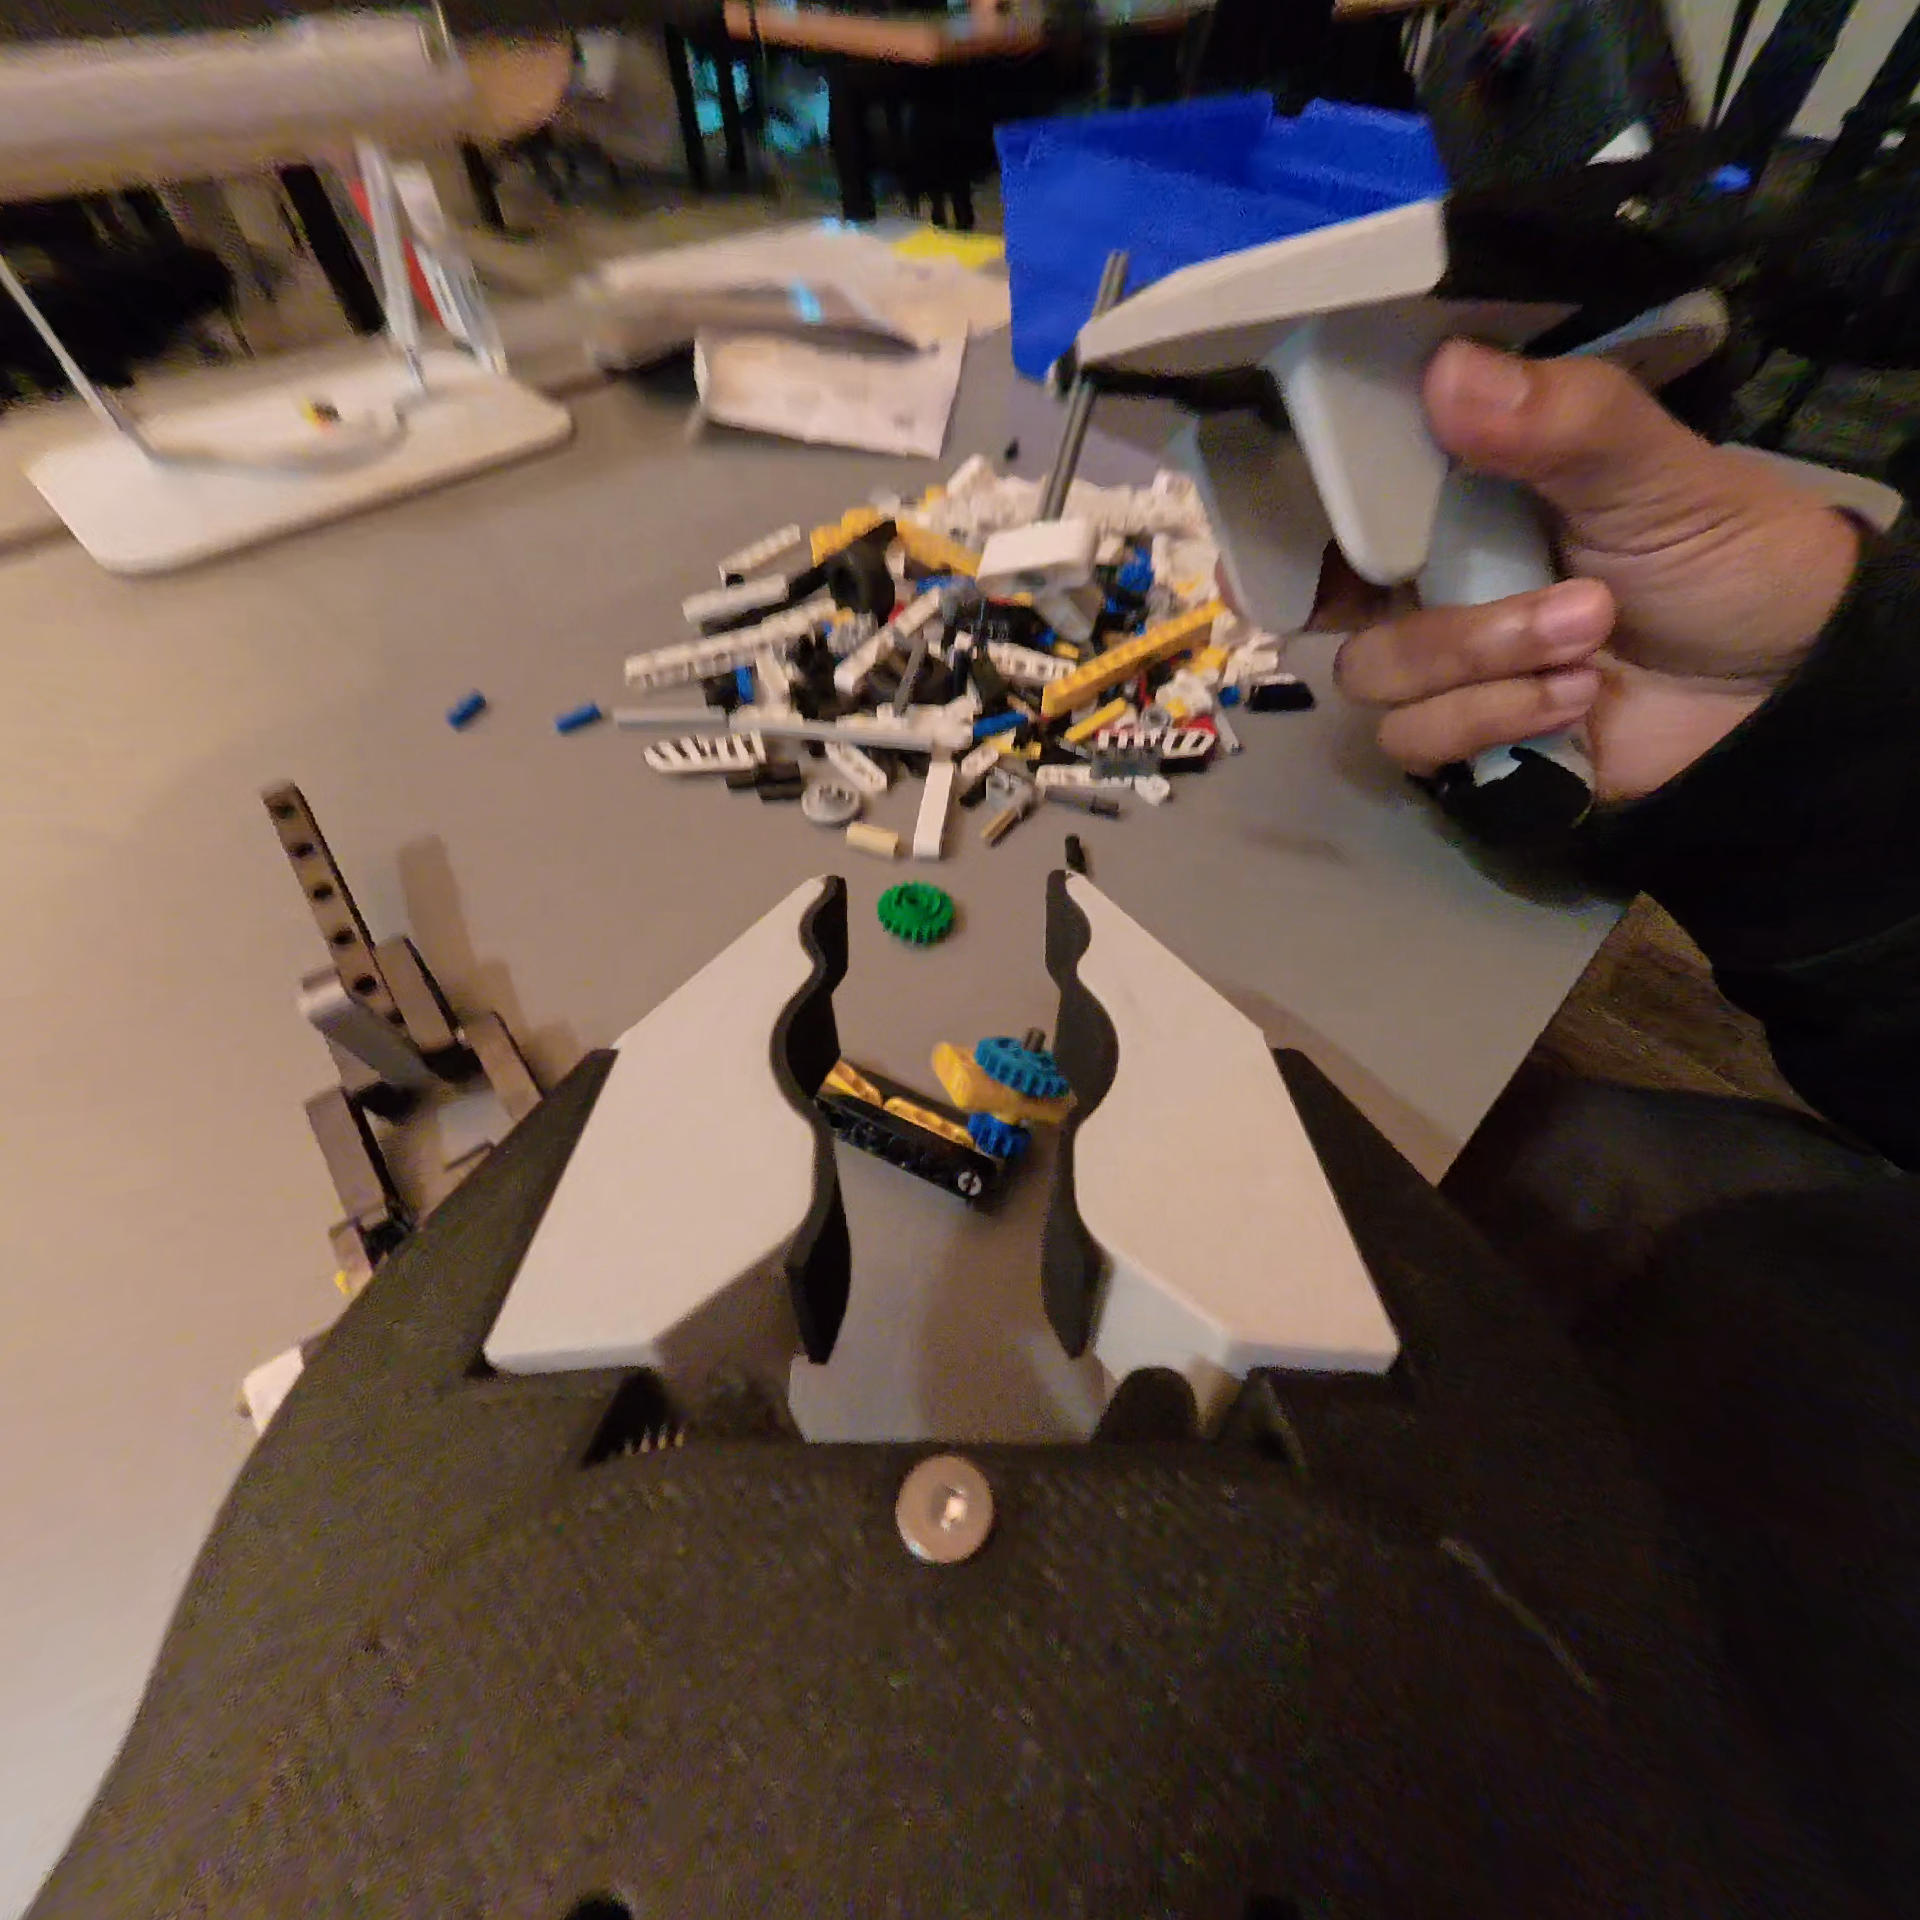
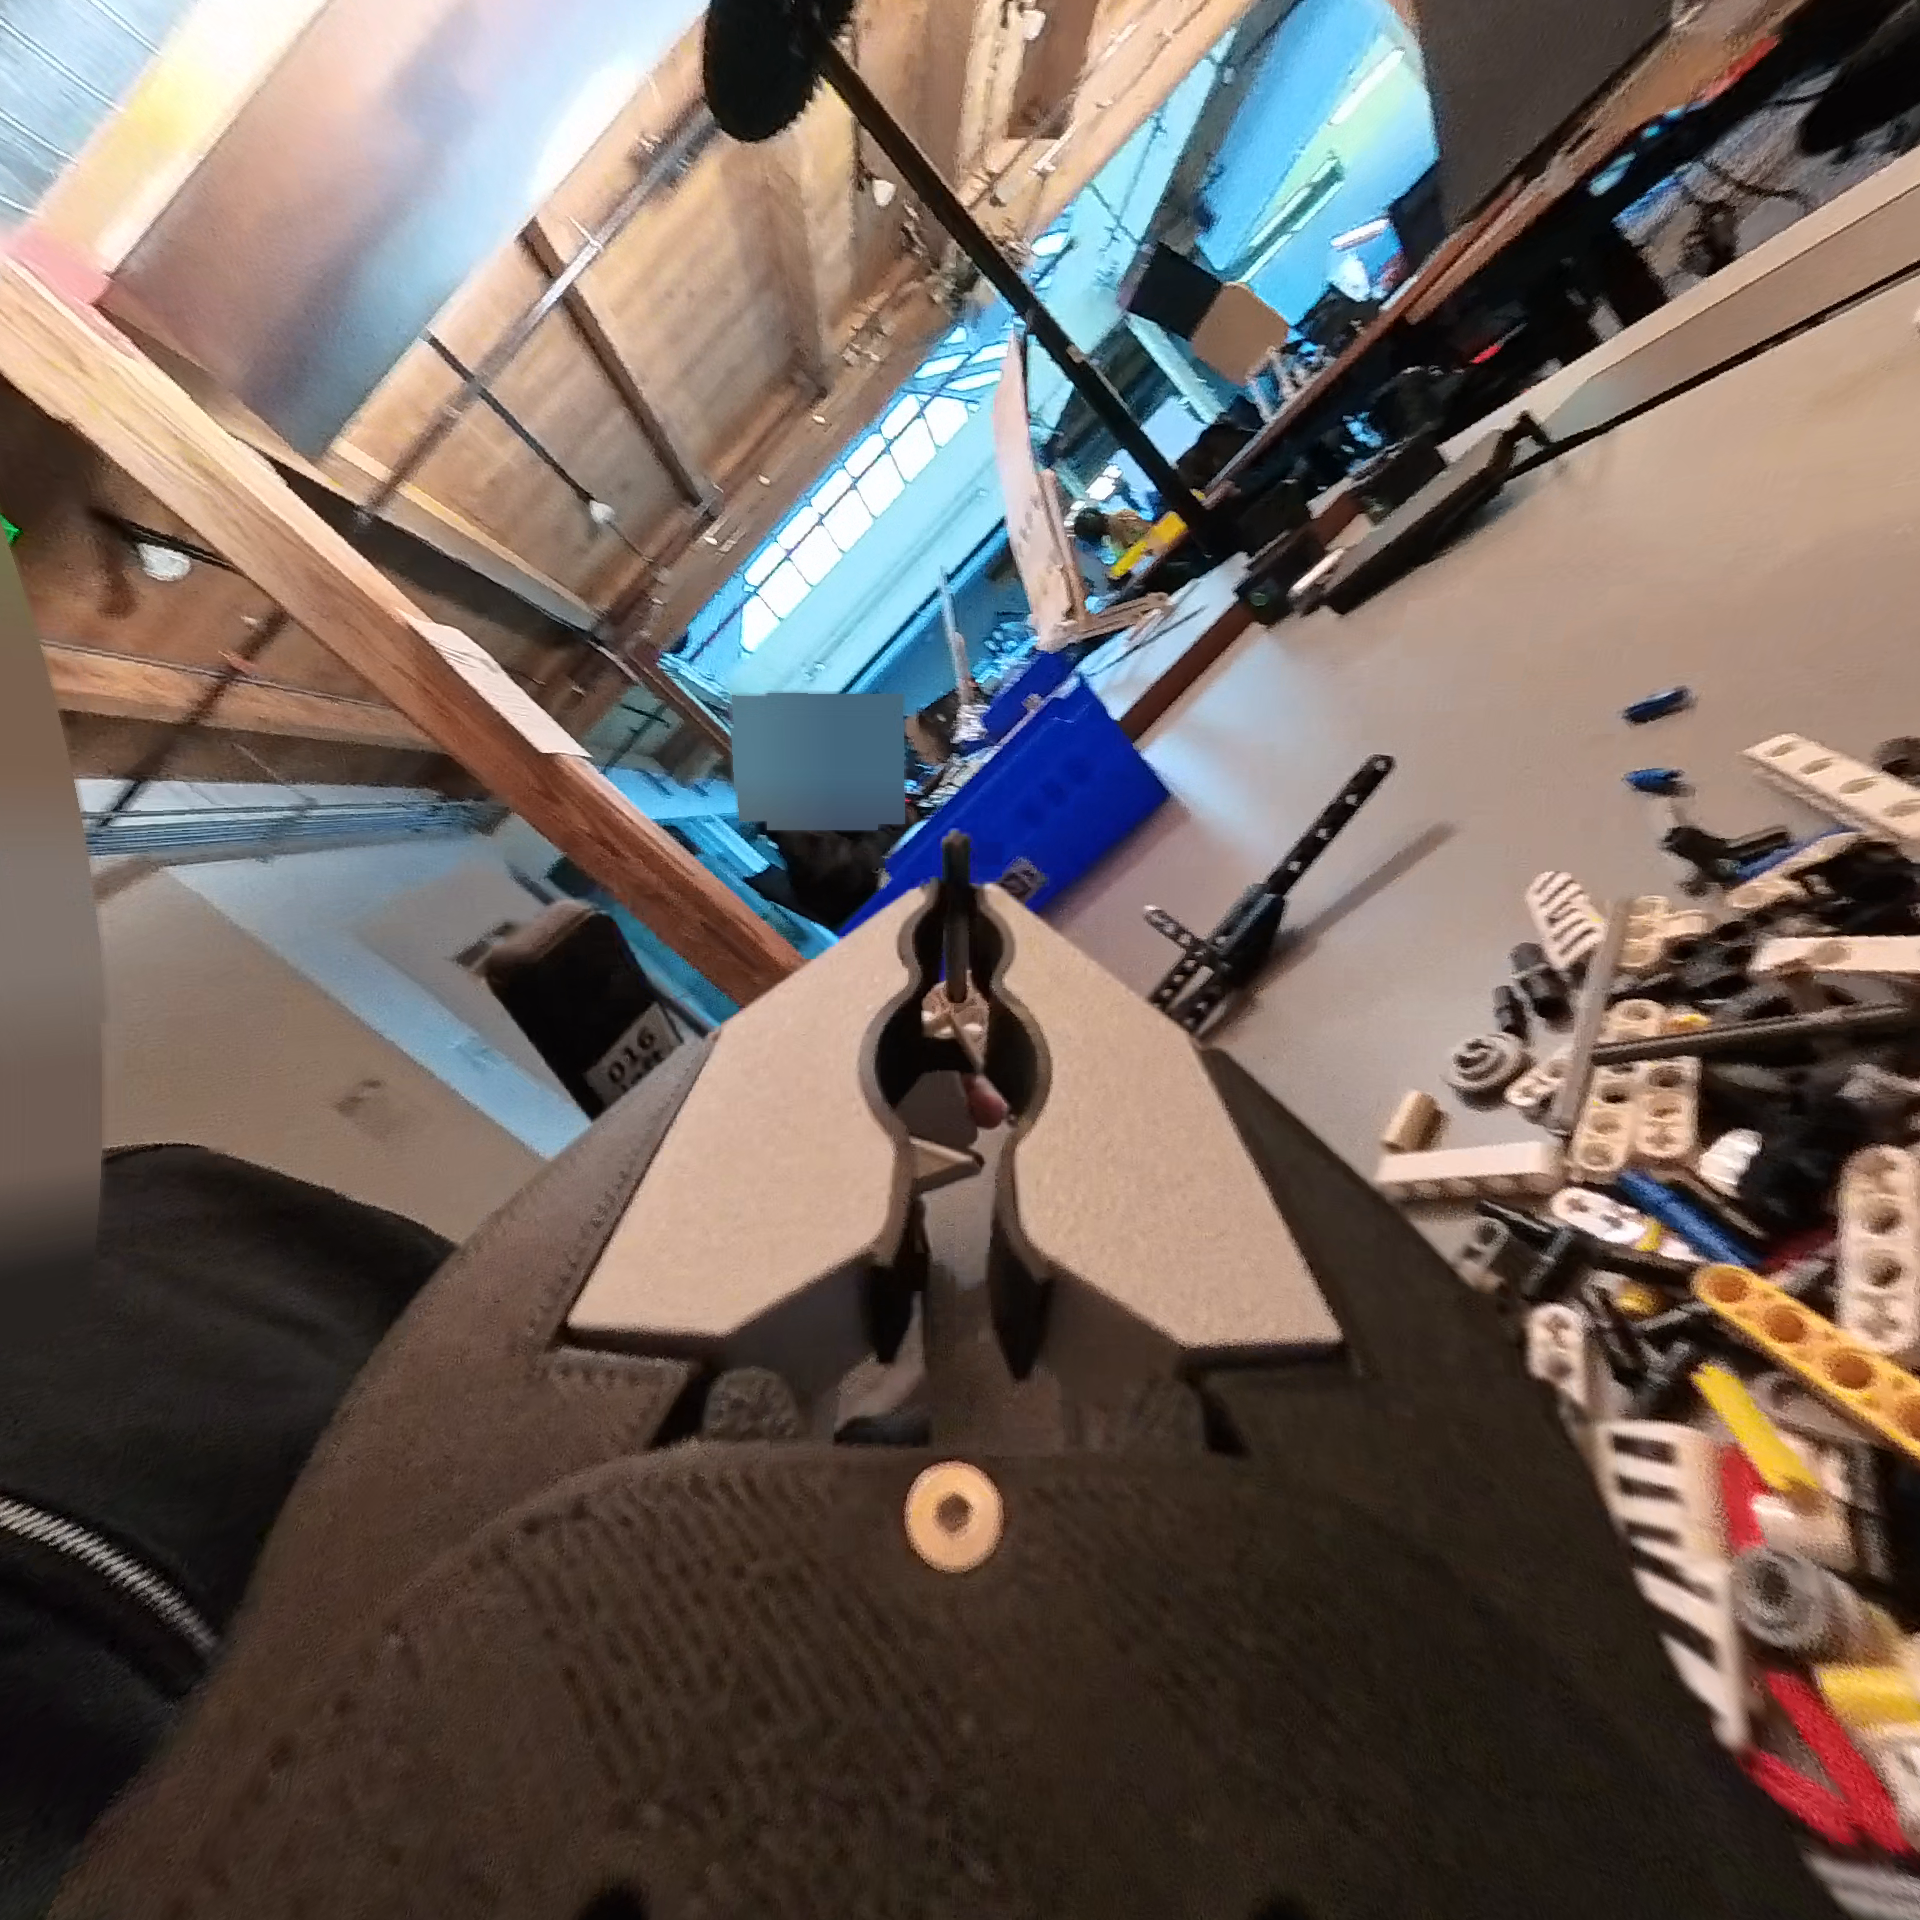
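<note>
On the grey tabletop [image 1: 312,644], the left gripper [image 1: 940,883] is hovering with its jaws spread, gripping nothing; between its wavy black pads [image 1: 821,1049] a small brick assembly [image 1: 935,1117] is lying flat on the table, a black and yellow studded beam carrying blue toothed gears. Just past the fingertips a green gear [image 1: 916,913] is lying flat. Beyond it a heap of loose bricks [image 1: 966,644] is sprawling, mostly white, black and yellow holed beams, with two blue pins [image 1: 520,715] lying apart on its left. A grey holed-beam frame [image 1: 364,997] is standing at the left. A blue bin [image 1: 1195,208] is sitting behind the heap, its contents hidden; papers [image 1: 821,343] are lying beside it, blurred beyond reading.

The right gripper [image 2: 956,894], held in a hand [image 1: 1590,613], is tilting up over the heap, its jaws pinching a thin dark axle [image 2: 956,914] whose tip is poking out past them.
</note>
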Motion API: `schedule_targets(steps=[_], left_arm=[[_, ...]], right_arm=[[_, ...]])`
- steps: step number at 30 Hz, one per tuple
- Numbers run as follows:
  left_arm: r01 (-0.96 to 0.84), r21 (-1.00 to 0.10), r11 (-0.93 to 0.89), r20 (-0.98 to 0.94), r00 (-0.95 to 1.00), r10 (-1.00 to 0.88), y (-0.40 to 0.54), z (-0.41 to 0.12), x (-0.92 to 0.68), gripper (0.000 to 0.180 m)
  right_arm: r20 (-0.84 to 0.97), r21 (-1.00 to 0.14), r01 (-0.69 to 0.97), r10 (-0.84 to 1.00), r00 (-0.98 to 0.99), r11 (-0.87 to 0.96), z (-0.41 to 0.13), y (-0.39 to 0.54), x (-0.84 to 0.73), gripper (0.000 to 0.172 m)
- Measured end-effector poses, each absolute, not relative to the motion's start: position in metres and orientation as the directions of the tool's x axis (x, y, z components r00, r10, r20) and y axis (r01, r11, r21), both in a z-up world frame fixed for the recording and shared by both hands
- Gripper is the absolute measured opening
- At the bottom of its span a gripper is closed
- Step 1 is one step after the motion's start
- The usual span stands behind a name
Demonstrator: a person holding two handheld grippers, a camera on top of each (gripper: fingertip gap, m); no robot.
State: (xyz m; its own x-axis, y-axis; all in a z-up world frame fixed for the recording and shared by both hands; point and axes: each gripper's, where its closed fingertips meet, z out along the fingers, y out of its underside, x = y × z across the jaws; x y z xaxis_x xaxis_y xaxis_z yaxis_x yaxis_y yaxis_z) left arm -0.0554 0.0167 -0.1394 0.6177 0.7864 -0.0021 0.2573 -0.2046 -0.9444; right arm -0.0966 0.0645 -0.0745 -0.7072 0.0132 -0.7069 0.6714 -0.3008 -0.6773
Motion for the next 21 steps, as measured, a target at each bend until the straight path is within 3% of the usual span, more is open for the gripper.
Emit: schedule_targets(steps=[2, 7, 10, 12, 21], left_arm=[[0.200, -0.966, -0.164, 0.005, 0.647, 0.762, 0.024, -0.127, -0.049, 0.033], [0.215, -0.971, 0.103, 0.227, 0.700, 0.677, 0.027, -0.094, -0.039, 0.031], [0.180, -0.981, 0.071, 0.178, 0.701, 0.690, 0.024, -0.092, -0.039, 0.030], [0.151, -0.984, 0.092, 0.173, 0.700, 0.693, 0.024, -0.087, -0.037, 0.019], [0.124, -0.989, 0.080, 0.143, 0.679, 0.720, 0.020, -0.086, -0.039, 0.019]], right_arm=[[-0.710, -0.664, 0.686, -0.038, -0.703, -0.299, -0.071, 0.059, -0.090, 0.000], [-0.722, -0.635, 0.727, -0.134, -0.679, -0.262, -0.070, 0.038, -0.072, 0.002], [-0.741, -0.589, 0.768, -0.211, -0.637, -0.250, -0.068, 0.029, -0.063, 0.001], [-0.749, -0.569, 0.787, -0.245, -0.616, -0.239, -0.069, 0.023, -0.059, 0.001], [-0.759, -0.559, 0.805, -0.267, -0.593, -0.197, -0.075, 0.009, -0.048, 0.001]])
